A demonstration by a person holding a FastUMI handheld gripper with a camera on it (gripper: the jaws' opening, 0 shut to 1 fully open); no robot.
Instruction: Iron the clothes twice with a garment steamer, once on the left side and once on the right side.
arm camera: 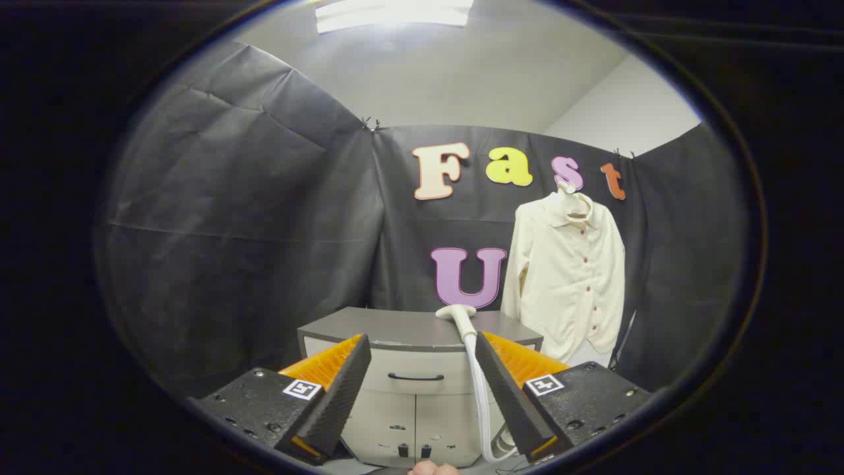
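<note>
While our jaws (422, 389) gape wide and empty, we judge the steamer head (457, 313) on the tabletop (389, 328) at 12 o'clock light, rigid, best gripped by its handle, shirt (567, 284) hanging at 1 o'clock.

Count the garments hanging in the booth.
1. A cream shirt hangs on the wall beyond the open gripper, right of the cabinet where the steamer head rests.

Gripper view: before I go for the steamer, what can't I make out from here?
- Steamer head: its face is turned away on the cabinet.
- Hose: lower end hidden behind the open gripper's right finger.
- Shirt: hanger covered by its collar; wrinkles too small to see.
</note>
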